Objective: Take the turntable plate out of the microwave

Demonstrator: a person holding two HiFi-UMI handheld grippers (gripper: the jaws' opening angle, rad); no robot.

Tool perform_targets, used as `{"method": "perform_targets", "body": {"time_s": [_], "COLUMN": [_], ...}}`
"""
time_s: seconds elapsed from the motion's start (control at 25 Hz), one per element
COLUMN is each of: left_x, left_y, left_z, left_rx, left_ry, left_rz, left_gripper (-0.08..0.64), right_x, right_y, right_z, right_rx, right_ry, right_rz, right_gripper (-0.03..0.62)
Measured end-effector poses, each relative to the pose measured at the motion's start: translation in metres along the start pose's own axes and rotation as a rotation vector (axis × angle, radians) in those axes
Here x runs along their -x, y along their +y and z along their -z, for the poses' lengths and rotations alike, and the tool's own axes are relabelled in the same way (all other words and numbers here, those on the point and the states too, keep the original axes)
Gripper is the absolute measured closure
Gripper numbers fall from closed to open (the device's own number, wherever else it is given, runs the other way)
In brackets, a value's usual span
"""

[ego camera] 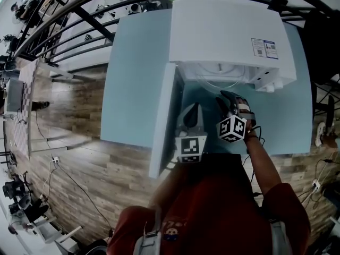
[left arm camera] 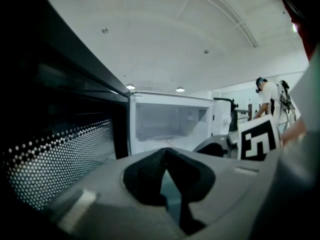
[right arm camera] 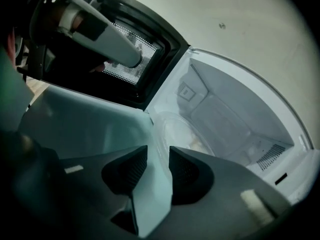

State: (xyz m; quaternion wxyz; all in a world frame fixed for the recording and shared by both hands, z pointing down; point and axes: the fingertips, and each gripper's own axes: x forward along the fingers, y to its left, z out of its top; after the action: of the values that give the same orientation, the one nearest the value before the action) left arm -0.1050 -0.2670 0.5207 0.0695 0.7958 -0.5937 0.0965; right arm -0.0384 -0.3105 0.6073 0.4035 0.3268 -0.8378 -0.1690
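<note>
Turntable plate (right arm camera: 182, 134) lies flat on the microwave (ego camera: 223, 31) floor. My left tongs (left arm camera: 165, 153): jaws together, empty, beside the open door (ego camera: 163, 126). My right tongs (right arm camera: 158, 159): jaws apart, nothing gripped, nearer; plate's near rim straight ahead of the tips.

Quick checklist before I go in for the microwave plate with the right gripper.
1. Door open wide: ok.
2. Plate inside the microwave and in view: ok.
3. Right gripper jaws apart, nothing pressed between the pads: ok.
4. Right gripper aimed at the plate's near rim: ok, the rim shows just beyond the gap.
5. Left gripper shut, empty, off to the door side: ok.
6. Plate free to lift off its seat: cannot tell.
</note>
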Motion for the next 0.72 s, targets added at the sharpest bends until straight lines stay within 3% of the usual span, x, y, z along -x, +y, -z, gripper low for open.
{"method": "perform_targets", "body": {"time_s": [0.2, 0.36, 0.44, 0.6, 0.72], "left_x": [0.0, -0.001, -0.002, 0.002, 0.003], "left_y": [-0.001, -0.001, 0.0, -0.005, -0.002], "left_z": [0.0, -0.001, -0.002, -0.001, -0.003], "left_rx": [-0.002, -0.002, 0.001, 0.005, 0.005], "left_ry": [0.0, -0.006, -0.01, -0.011, -0.013], "left_rz": [0.003, 0.007, 0.004, 0.004, 0.004], "left_gripper": [0.56, 0.56, 0.56, 0.56, 0.56], "right_x": [0.019, 0.028, 0.033, 0.047, 0.043], "right_y": [-0.008, -0.014, -0.023, -0.038, -0.048], "right_z": [0.002, 0.007, 0.008, 0.023, 0.032], "right_rx": [-0.136, -0.326, -0.495, -0.958, -1.217], "right_ry": [-0.064, -0.114, -0.157, -0.261, -0.313], "right_rz": [0.08, 0.092, 0.088, 0.042, 0.02], "right_gripper": [0.46, 0.46, 0.445, 0.435, 0.417]}}
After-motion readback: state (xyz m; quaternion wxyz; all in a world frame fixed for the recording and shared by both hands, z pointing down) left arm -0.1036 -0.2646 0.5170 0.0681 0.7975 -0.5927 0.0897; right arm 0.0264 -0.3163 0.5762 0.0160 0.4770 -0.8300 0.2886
